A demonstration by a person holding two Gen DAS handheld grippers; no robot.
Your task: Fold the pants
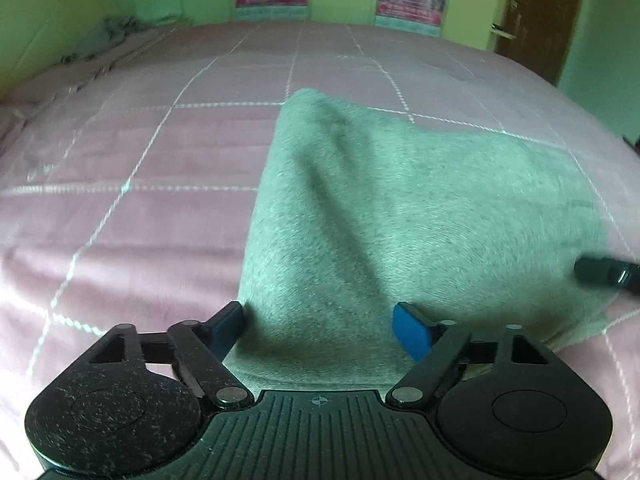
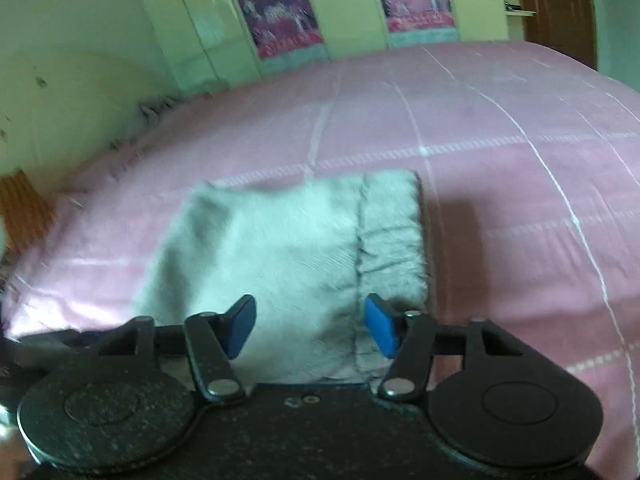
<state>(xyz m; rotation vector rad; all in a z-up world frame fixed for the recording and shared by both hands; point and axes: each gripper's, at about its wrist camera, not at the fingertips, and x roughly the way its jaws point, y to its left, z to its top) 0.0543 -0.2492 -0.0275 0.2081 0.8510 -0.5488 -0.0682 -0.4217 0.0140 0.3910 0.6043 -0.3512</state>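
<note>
Evidently the folding is near its end: the grey pants (image 1: pixel 420 216) lie on the pink bedspread (image 1: pixel 132 208) as a compact, roughly rectangular bundle of stacked layers, with no leg trailing loose. What remains, by judgement, is at most a smoothing pass — one diagonal crease crosses the top layer in the left wrist view.

The fabric reads as a soft, heathered knit with a slightly fuzzy nap. In the right wrist view the gathered, ribbed waistband (image 2: pixel 390 232) forms the bundle's right edge, puckered in short vertical wrinkles and casting a dark shadow onto the cover beside it. The bedspread is a flat woven sheet marked by a grid of thin white lines.

The left gripper (image 1: pixel 320 330) stands wide, its blue pads on either side of the bundle's near edge without pinching it. The right gripper (image 2: pixel 310 330) is parted to a moderate gap over the near edge — nothing clamped. A dark fingertip of it shows at the right margin of the left view.

Behind the bed stand pale green wardrobe doors (image 2: pixel 352 12) bearing pink posters.
</note>
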